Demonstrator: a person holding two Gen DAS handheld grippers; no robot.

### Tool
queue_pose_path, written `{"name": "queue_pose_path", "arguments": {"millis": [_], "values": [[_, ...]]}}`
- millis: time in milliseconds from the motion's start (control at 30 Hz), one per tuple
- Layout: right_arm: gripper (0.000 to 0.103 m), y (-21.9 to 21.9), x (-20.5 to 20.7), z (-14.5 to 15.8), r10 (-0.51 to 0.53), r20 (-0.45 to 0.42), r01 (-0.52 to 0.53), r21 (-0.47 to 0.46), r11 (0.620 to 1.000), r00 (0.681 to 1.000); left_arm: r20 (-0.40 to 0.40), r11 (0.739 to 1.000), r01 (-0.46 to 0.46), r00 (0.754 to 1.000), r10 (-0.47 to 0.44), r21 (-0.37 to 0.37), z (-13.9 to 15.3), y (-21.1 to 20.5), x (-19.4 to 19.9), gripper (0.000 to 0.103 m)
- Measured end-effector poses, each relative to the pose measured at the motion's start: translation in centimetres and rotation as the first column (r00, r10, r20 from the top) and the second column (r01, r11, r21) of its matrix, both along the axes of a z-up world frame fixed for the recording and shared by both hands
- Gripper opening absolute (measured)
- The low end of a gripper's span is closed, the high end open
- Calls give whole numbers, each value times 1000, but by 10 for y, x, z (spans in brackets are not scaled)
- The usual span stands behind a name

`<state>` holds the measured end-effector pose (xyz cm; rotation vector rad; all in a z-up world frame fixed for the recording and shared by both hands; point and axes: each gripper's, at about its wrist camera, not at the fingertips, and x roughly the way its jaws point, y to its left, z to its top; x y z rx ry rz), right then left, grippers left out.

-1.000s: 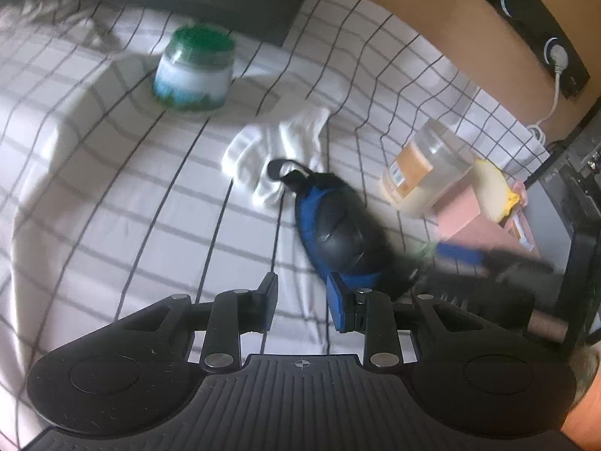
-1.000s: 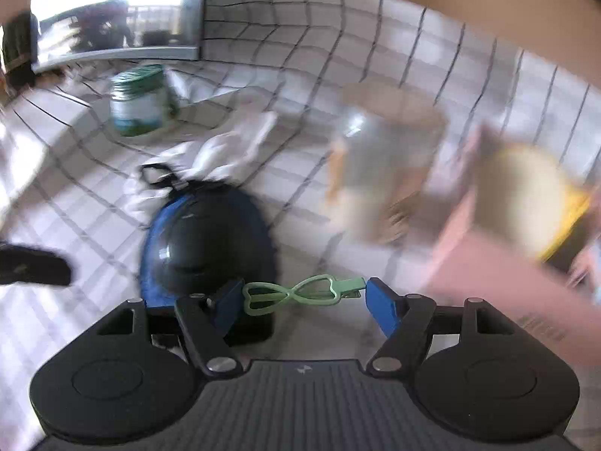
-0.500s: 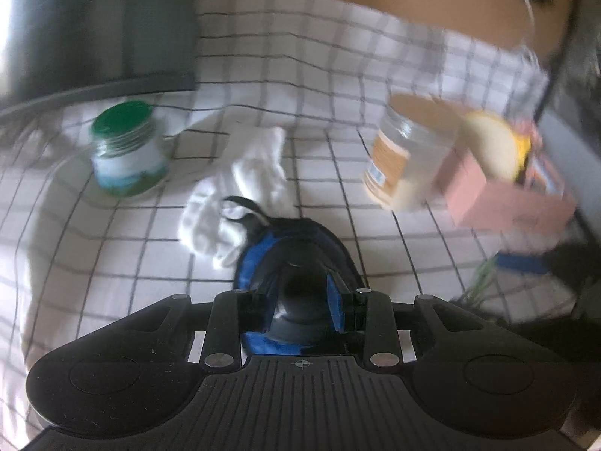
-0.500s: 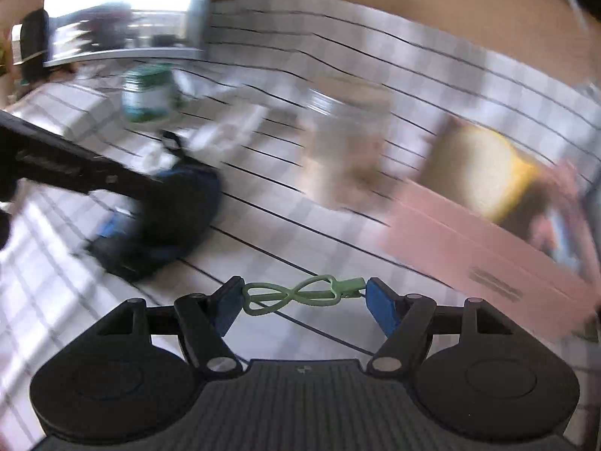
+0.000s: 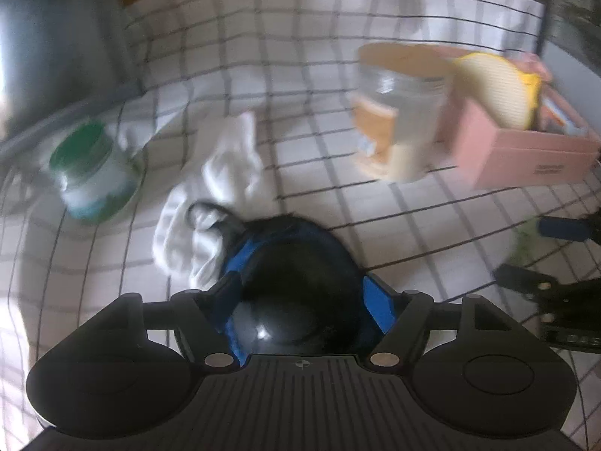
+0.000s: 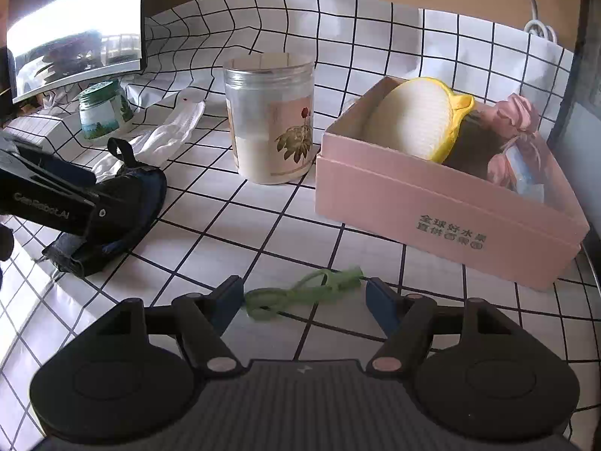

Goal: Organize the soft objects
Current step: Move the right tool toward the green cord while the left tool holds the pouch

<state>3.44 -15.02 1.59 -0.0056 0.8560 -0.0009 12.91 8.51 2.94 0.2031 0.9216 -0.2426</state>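
Note:
A blue and black padded pouch [image 5: 296, 285] lies on the checked cloth. My left gripper [image 5: 302, 295] is open with its fingers on either side of the pouch; it shows in the right wrist view [image 6: 56, 195] over the pouch [image 6: 127, 203]. A white sock [image 5: 221, 184] lies just behind the pouch. A green cord loop [image 6: 300, 293] lies on the cloth between the open fingers of my right gripper [image 6: 303, 295]. A pink box [image 6: 443, 203] at the right holds a yellow-rimmed pad [image 6: 417, 120] and pink fabric [image 6: 514, 112].
A clear jar with a flower label [image 6: 270, 120] stands left of the pink box. A green-lidded jar [image 6: 103, 112] stands at the back left below a monitor [image 6: 75, 22]. A white cable [image 6: 533, 15] runs along the back wall.
My left gripper has swung over the pouch and opened wider around it. My right gripper has turned right towards the pink box, and the green cord now rests on the cloth.

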Motion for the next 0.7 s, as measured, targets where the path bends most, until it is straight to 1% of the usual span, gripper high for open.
{"name": "queue_pose_path", "arguments": {"millis": [33,67,133,200,367,500,567,700], "values": [[73,0,1,-1,-1,2,1,1,1000,1000,-18,1000,-20,1000,20,-16,-4,5,2,82],[73,0,0,-1,-4,4,4,3,1000,1000,-45,998,-44,998,41,-50,-8,11,5,85],[73,0,1,-2,-5,7,5,1,1000,1000,-63,994,-71,996,66,-86,-10,17,8,87],[74,0,1,-3,-5,9,5,-1,1000,1000,-60,993,-70,996,65,-94,-11,17,10,87],[74,1,1,-3,-4,9,4,-6,1000,1000,-32,995,-63,998,61,-75,-15,11,9,91],[74,2,2,-1,17,-17,-17,-15,1000,1000,-2,997,-37,999,37,-72,-16,12,4,90],[72,1,1,2,16,-38,-16,-7,1000,999,12,996,-33,999,34,-87,-15,15,1,85],[71,-4,-7,14,-1,-38,2,12,1000,999,30,995,-34,999,37,-93,-13,19,-7,84]]}}
